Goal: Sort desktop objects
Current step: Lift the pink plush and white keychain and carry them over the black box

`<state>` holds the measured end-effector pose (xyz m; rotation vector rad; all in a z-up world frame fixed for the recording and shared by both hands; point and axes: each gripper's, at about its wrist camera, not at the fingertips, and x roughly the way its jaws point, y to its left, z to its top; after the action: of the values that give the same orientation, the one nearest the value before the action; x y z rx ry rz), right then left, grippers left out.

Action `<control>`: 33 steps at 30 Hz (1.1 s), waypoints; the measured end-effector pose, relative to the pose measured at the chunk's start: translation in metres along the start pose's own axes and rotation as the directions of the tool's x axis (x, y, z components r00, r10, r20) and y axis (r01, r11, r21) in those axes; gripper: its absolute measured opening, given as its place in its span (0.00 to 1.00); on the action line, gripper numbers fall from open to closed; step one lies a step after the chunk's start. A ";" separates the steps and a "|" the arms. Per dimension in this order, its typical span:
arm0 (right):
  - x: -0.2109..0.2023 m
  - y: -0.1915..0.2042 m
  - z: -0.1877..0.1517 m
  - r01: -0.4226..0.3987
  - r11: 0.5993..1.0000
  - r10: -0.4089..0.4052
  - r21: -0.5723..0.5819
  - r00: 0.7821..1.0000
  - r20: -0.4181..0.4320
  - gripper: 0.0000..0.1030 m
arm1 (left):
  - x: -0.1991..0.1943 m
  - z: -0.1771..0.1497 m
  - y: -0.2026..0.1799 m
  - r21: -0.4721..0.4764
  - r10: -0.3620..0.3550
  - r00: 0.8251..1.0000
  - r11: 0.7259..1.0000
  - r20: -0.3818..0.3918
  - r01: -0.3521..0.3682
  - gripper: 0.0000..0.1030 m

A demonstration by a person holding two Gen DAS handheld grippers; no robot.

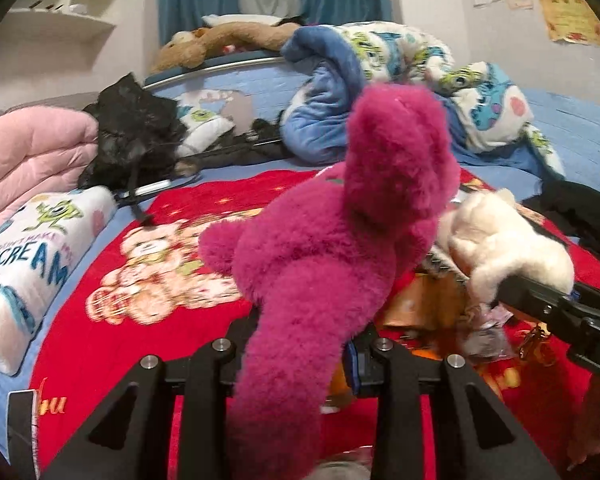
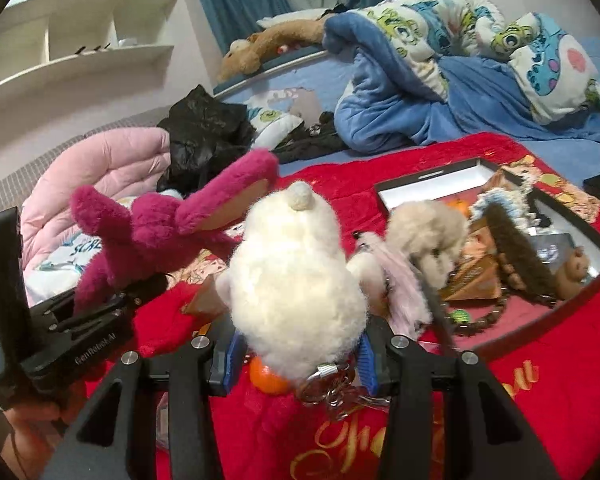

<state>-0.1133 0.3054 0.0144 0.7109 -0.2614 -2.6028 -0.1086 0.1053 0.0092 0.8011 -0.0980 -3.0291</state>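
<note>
My left gripper (image 1: pixel 300 354) is shut on a magenta plush rabbit (image 1: pixel 340 232) and holds it above the red blanket (image 1: pixel 100 340); the rabbit also shows in the right wrist view (image 2: pixel 156 236), with the left gripper (image 2: pixel 112 304) under it. My right gripper (image 2: pixel 296 354) is shut on a white fluffy plush keychain (image 2: pixel 296 276), lifted above the blanket (image 2: pixel 520 380); its metal ring (image 2: pixel 328 380) hangs at the jaws. The white plush (image 1: pixel 500 248) and right gripper (image 1: pixel 496 294) show at the right of the left wrist view.
A black tray (image 2: pixel 596 236) on the blanket holds a brown plush, bead strings, an orange packet and small items. An orange ball (image 2: pixel 268 376) lies under my right gripper. A pink quilt (image 1: pixel 32 156), a black bag (image 1: pixel 136 132) and blue bedding (image 1: pixel 380 80) lie behind.
</note>
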 end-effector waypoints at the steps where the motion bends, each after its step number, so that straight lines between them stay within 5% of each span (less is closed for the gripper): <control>1: -0.006 -0.004 0.000 0.003 1.000 -0.003 0.007 1.000 0.009 0.43 | -0.002 0.001 -0.009 0.011 -0.008 1.000 1.000 0.006 0.008 0.32; 15: -0.079 -0.068 0.001 0.093 0.991 -0.101 0.091 0.992 0.082 0.43 | -0.037 0.025 -0.100 0.009 -0.165 0.982 0.986 0.095 0.165 0.32; 33: -0.151 -0.148 -0.023 0.245 0.955 -0.260 0.170 0.963 0.075 0.43 | -0.045 0.034 -0.233 0.071 -0.363 0.928 0.931 0.090 0.357 0.32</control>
<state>-0.0360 0.5038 0.0195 0.7141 -0.4383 -2.8901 -0.0839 0.3412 0.0461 0.7399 -0.0343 -3.4289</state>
